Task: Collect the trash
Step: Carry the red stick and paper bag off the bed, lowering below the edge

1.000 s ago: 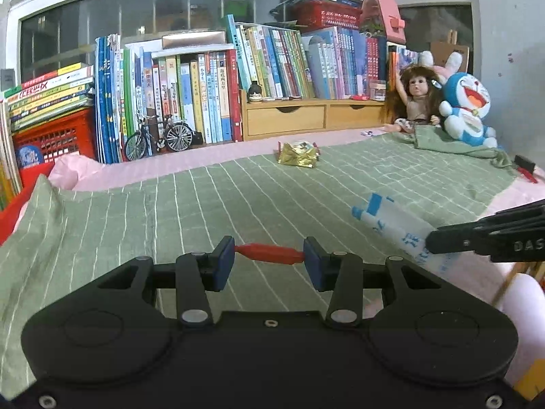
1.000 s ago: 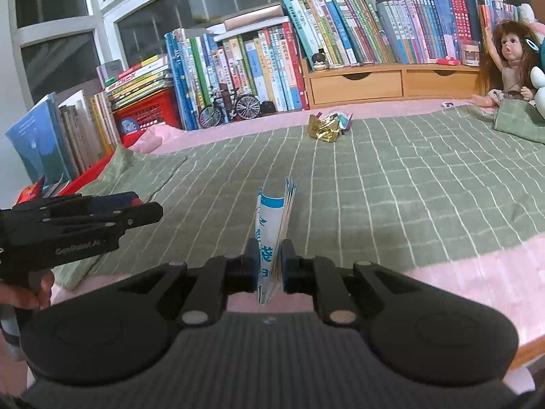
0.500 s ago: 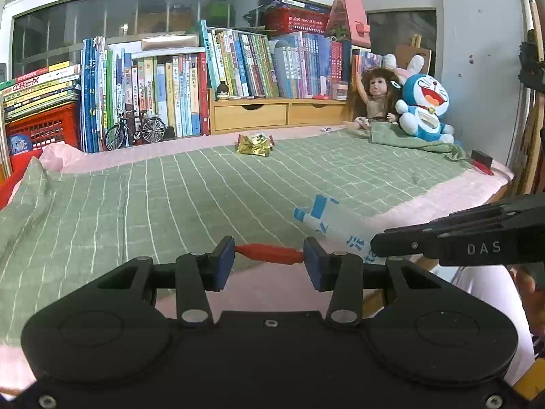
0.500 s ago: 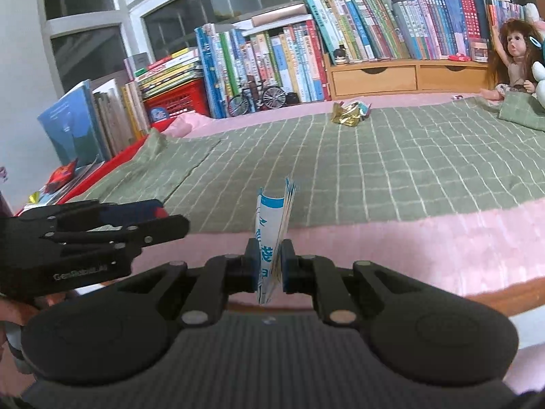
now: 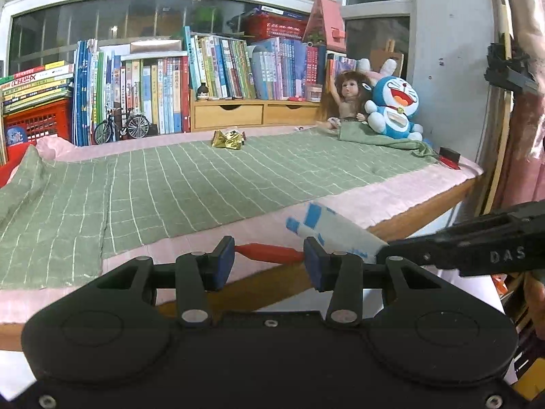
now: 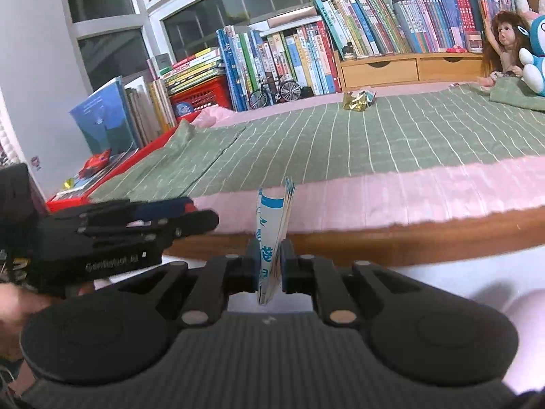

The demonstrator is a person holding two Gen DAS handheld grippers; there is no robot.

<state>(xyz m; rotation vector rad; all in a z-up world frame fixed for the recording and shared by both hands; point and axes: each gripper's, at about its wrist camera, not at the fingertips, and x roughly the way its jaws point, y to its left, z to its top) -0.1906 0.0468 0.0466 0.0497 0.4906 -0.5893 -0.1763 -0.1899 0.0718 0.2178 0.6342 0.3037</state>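
Observation:
My left gripper (image 5: 269,259) is shut on a flat red wrapper (image 5: 270,253) that spans the gap between its blue pads. My right gripper (image 6: 270,266) is shut on a white and blue wrapper (image 6: 272,228) that stands up between its pads; the same wrapper (image 5: 335,233) shows in the left wrist view, held by the right gripper (image 5: 381,255) at the right. The left gripper (image 6: 201,218) sits at the left of the right wrist view. A crumpled gold wrapper (image 5: 227,139) (image 6: 357,101) lies far back on the green checked blanket (image 5: 204,177). Both grippers hang off the bed's front edge.
The bed has a pink sheet and a wooden front rail (image 6: 408,238). Books (image 5: 153,92), a red crate (image 5: 34,122), a model bicycle (image 5: 122,127) and wooden drawers (image 5: 252,112) line the back. A doll (image 5: 344,99) and blue plush toy (image 5: 391,109) sit back right. A red tray (image 6: 102,184) lies left.
Both grippers have drawn back from over the blanket to beyond the bed's front edge, each keeping its wrapper. The bed rail and floor now show below them.

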